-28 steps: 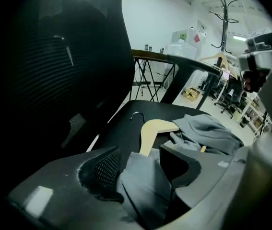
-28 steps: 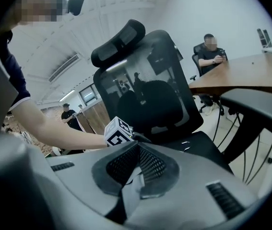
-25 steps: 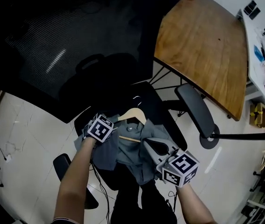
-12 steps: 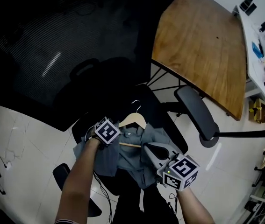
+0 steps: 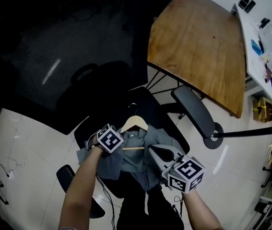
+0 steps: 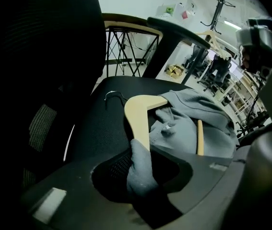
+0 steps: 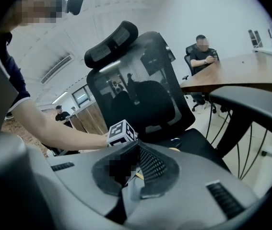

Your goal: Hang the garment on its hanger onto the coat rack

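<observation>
Barely begun: garment (image 5: 133, 162) w/ hanger (image 5: 135, 122) lay on chair seat (image 5: 160, 113), nothing hung yet. Left gripper (image 6: 140, 174) fingers had just been closing, now gripping its cloth-covered shoulder; right gripper (image 7: 132, 169) fingers pinched cloth.

Left gripper (image 6: 141, 174) steeply down, jaws just closing on garment (image 6: 193, 116); right gripper (image 7: 132, 176) seemingly clamped likewise.

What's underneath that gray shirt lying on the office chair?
A wooden hanger: its neck, hook and part of its lower bar show, while its arm ends are covered by the gray shirt. Beneath both lies the black chair seat, mostly hidden under the cloth.
</observation>
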Motion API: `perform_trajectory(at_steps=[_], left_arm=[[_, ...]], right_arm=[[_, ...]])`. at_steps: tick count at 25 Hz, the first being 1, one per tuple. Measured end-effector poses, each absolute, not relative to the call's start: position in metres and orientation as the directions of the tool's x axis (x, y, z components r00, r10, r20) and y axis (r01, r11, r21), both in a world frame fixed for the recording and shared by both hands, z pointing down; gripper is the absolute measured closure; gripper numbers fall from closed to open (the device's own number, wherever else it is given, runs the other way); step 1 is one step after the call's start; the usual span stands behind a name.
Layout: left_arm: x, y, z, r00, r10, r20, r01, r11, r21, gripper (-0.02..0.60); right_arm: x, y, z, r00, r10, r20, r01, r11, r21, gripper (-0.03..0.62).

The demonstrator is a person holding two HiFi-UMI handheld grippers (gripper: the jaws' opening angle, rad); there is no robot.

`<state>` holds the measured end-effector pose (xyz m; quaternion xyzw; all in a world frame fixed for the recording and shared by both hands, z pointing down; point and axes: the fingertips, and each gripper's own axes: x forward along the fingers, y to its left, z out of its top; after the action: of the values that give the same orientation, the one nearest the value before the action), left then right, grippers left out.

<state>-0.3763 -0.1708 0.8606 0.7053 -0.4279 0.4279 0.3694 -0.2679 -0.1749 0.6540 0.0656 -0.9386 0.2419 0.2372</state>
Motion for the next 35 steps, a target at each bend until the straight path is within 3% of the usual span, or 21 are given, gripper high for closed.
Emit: perform_trajectory(at_steps=[13,19,22,29,35], left_arm=[[-0.342,-0.173,0.706,0.203,-0.552,0.809,-0.89,-0.449,-0.083,0.477],[-0.304,-0.178,0.628,0.234,-0.654,0.719,-0.837,-0.512,-0.193,0.481],[-0.282,-0.177,0.602,0.26,-0.663,0.703,-0.78,-0.573,-0.253,0.514],[-0.239,-0.17,0.569,0.361,-0.646,0.673,-0.724,-0.649,-0.235,0.517],[-0.182,-0.172,0.524,0.41,-0.651,0.639,-0.628,-0.709,-0.32,0.517]], right_arm=[[-0.241,-0.162,0.574,-0.909,-0.072,0.411,-0.228,0.91,-0.345,0.594],[-0.211,-0.161,0.524,-0.914,-0.162,0.372,-0.275,0.921,-0.276,0.594],[-0.193,-0.165,0.497,-0.91,-0.234,0.343,-0.325,0.916,-0.237,0.594],[-0.149,-0.164,0.458,-0.889,-0.345,0.302,-0.408,0.895,-0.179,0.594],[-0.096,-0.161,0.429,-0.866,-0.437,0.242,-0.478,0.866,-0.146,0.594]])
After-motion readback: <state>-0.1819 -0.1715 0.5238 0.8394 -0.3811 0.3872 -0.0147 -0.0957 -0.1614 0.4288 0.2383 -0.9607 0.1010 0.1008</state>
